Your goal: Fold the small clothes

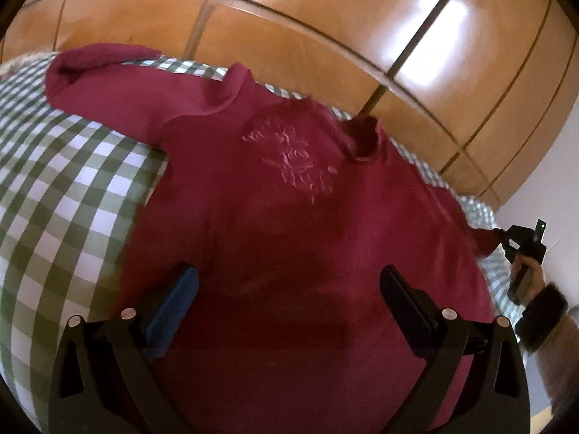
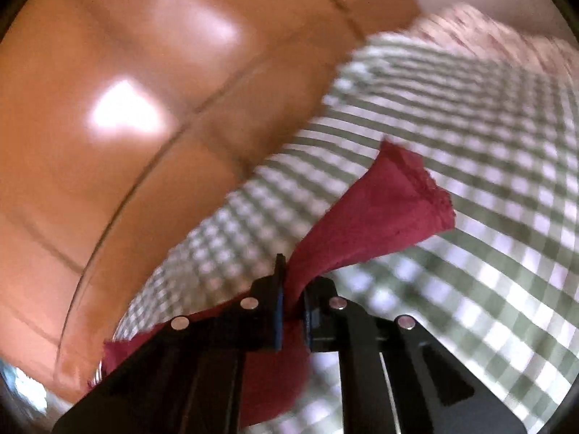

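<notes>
A dark red sweater [image 1: 289, 209] with a stitched motif on its chest lies spread face up on a green-and-white checked bedspread [image 1: 65, 188]. One of its sleeves [image 1: 90, 68] reaches to the far left. My left gripper [image 1: 289, 271] hovers open over the sweater's lower body, with nothing between its fingers. At the right edge, my right gripper [image 1: 504, 237] pinches the end of the other sleeve. In the right wrist view the right gripper [image 2: 291, 275] is shut on that red sleeve [image 2: 380, 209], whose cuff fans out above the bedspread [image 2: 470, 144].
A glossy wooden wardrobe [image 1: 325, 36] stands close behind the bed and fills the left of the right wrist view [image 2: 144, 108]. A person's hand [image 1: 532, 271] with a dark wristband holds the right gripper. A pale wall [image 1: 542, 199] lies beyond.
</notes>
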Tool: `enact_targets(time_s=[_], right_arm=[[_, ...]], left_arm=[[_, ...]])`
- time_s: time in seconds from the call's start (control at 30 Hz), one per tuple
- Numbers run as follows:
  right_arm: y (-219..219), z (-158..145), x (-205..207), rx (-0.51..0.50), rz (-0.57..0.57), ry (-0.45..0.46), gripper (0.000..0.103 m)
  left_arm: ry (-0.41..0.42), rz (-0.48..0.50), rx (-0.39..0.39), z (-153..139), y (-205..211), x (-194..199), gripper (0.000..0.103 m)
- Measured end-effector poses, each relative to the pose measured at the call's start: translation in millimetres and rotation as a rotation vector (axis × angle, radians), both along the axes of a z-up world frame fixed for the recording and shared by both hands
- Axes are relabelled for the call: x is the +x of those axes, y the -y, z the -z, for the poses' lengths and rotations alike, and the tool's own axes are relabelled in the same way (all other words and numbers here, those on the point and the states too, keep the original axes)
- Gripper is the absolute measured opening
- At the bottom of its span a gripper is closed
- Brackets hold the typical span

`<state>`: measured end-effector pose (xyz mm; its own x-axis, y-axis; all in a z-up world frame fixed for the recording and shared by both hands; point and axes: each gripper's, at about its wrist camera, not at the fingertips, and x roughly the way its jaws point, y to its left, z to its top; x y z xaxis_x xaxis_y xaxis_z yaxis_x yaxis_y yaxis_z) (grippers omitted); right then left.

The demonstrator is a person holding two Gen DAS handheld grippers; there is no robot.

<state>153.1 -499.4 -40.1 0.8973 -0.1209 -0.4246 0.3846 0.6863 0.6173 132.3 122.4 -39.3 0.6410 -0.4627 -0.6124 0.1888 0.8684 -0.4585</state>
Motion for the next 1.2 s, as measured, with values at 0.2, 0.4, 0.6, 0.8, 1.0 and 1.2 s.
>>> enact_targets(time_s=[0.2, 0.4, 0.6, 0.8, 1.0, 1.2], right_arm=[[-80.2, -51.1, 16.5, -0.132, -0.155, 0.068, 0.007], [-173.2, -78.4, 41.8, -0.170, -0.355, 0.124, 0.007], [-272.7, -73.3, 66.8, -0.205, -0.560, 0.133, 0.007], [-363.8, -28.9, 98.3, -0.272, -0.766, 0.040, 0.007], [-413.5, 32.7, 111.4, -0.459, -0.918, -0.114, 0.051], [-393.5, 29.6, 59.2, -0.525, -0.883, 0.016, 0.081]], left_arm=[[-0.004, 0.001, 0.016, -0.2, 3.0, 0.4, 0.099], [-0.008, 0.003, 0.007, 0.7, 1.3, 1.7, 0.099], [-0.009, 0.004, -0.003, 1.0, -0.1, 2.1, 0.099], [-0.010, 0.004, -0.009, 1.6, -0.4, 1.5, 0.099], [-0.013, 0.005, -0.014, 3.3, -0.2, 1.1, 0.099], [-0.029, 0.004, -0.002, 5.9, 2.2, 0.3, 0.099]])
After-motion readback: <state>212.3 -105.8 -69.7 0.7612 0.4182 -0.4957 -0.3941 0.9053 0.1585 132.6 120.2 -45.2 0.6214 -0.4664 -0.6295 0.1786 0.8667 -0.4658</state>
